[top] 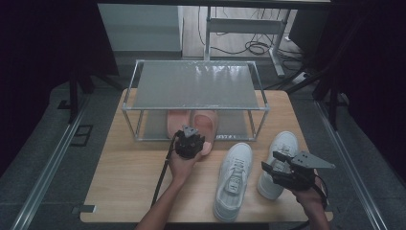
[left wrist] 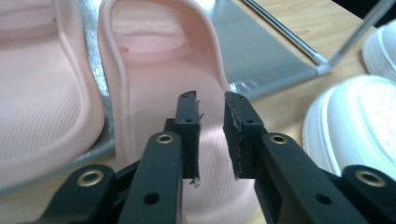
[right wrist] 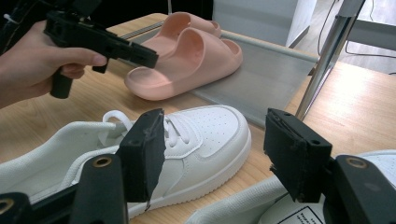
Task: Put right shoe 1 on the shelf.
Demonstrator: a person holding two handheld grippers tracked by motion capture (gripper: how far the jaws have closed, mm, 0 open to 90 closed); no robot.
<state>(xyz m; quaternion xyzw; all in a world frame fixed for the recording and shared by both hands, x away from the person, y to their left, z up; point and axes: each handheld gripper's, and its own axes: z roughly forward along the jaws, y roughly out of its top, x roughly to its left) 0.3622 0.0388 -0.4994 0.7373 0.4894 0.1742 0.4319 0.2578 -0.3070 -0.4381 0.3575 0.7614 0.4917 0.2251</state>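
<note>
While left gripper [left wrist: 211, 135] hovers: jaws a narrow gap apart, nothing clamped, pads free above the heel of the near pink slipper [left wrist: 173, 93].
Slipper place: frame centre in high view, toe on the rack's lower shelf [left wrist: 261, 60], heel sticking out onto the table; second pink slipper [left wrist: 42, 93] just beside it, left edge of left gripper view.
Left hand [top: 184, 160]: forearm rises from bottom centre, gripper points toward rack.
Right gripper [right wrist: 212, 144]: jaws wide apart, holding nothing, over two white sneakers [top: 234, 179], lower right in high view.
Surface: wooden table [top: 129, 182], metal-frame rack [top: 196, 88] at its far side.
Room: dark, grey floor, cables upper right.
</note>
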